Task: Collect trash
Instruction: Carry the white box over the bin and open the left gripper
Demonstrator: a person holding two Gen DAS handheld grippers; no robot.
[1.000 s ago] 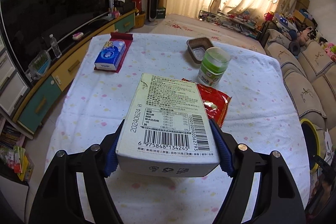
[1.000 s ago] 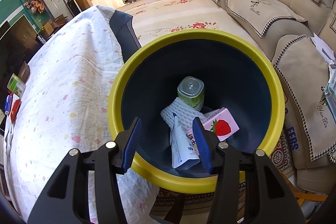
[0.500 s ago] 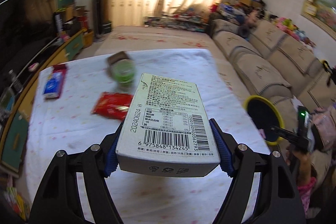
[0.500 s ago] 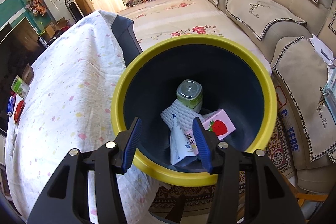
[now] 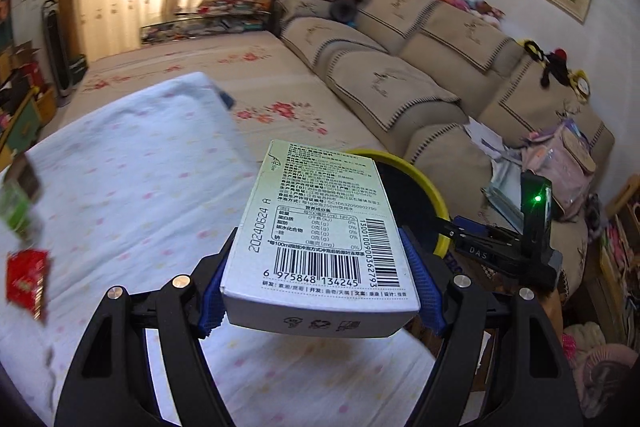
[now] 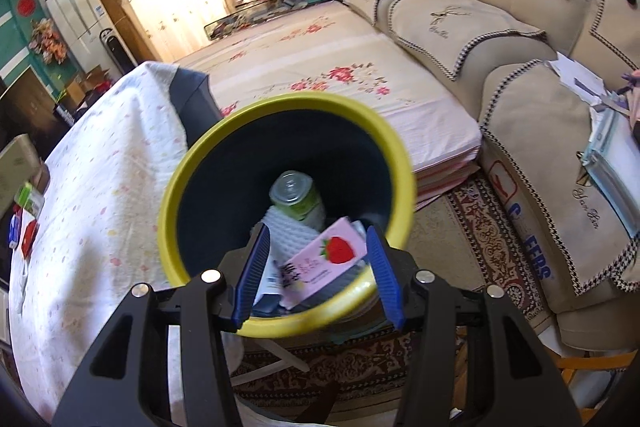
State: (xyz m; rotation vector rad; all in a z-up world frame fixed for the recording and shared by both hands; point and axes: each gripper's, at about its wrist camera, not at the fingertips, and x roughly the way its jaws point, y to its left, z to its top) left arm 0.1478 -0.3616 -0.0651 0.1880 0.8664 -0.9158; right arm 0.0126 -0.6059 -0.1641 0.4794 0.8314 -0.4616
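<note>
My left gripper (image 5: 320, 291) is shut on a pale green and white box (image 5: 320, 235) with a barcode, held flat above the table's right edge. Just beyond the box stands the trash bin, dark inside with a yellow rim (image 5: 434, 195). My right gripper (image 6: 316, 267) hangs open over the bin's near rim (image 6: 172, 203) with nothing between its fingers. It also shows in the left wrist view as the right gripper (image 5: 452, 227), beside the bin. Inside the bin lie a green can (image 6: 298, 195), white foam netting (image 6: 288, 233) and a pink strawberry carton (image 6: 324, 259).
The table under a white dotted cloth (image 5: 140, 187) carries a red snack packet (image 5: 26, 279) and a blurred green cup (image 5: 14, 211) at the far left. A beige sofa (image 6: 500, 39) runs along the right, a floral mat (image 6: 320, 67) and a patterned rug (image 6: 492, 239) lie beyond the bin.
My left gripper has swung to the right with the box, from over the table's middle to its right edge by the bin. My right gripper has drawn back slightly over the bin's near rim.
</note>
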